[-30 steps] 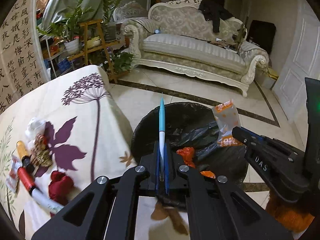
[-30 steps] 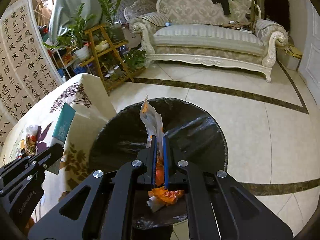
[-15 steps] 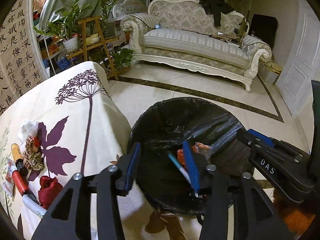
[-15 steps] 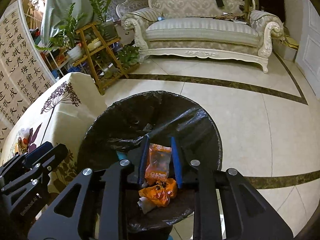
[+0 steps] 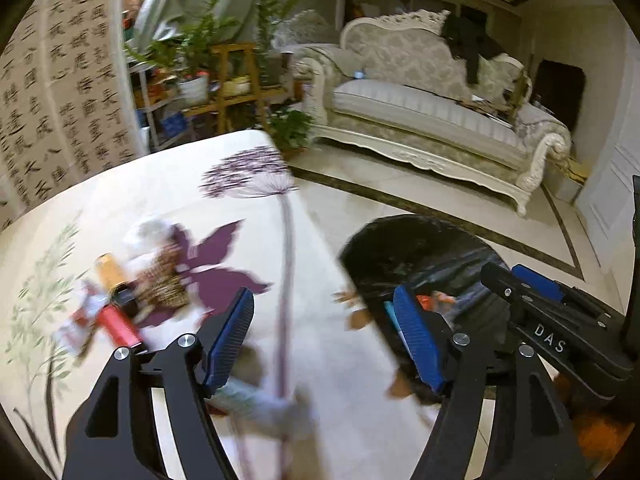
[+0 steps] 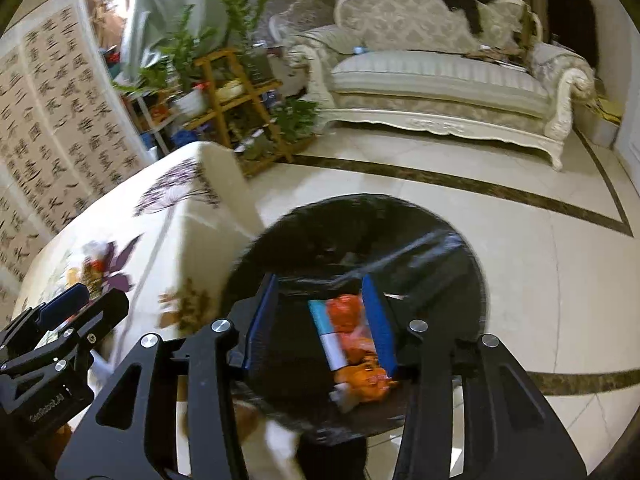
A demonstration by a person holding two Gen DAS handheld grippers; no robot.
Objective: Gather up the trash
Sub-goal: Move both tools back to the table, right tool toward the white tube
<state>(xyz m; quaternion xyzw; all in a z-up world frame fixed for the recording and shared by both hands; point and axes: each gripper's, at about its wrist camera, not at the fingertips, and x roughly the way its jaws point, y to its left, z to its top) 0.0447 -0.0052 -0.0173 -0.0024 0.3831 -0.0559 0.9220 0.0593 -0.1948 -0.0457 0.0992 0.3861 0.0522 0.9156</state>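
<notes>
Hanging over the lined bin, the right claw has its jaws opening with nothing gripped between them; seen through the gap, an orange wrapper and a teal-and-white packet lie at the bottom of the bin. The left claw is likewise opening and empty, its jaws set wide over the edge of the tabletop, with the bin just to its right.

What is left to collect sits in a small heap on the tabletop: a red-and-orange tube, a brown netted scrap, a white crumple and a flat wrapper at the near left. Blur makes the finer detail hard to read. In the left wrist view the heap lies ahead and to the left of the left claw, near it, while the right wrist view shows the same heap well apart, across the cloth and beyond the left claw.

So the left hand looks the nearer one for the next pick. The tube's long axis runs from far-left to near-right, slanting toward the left claw, so a grasp would probably want the jaws turned across that line rather than along it. The right claw would have to cross the other to get there.
</notes>
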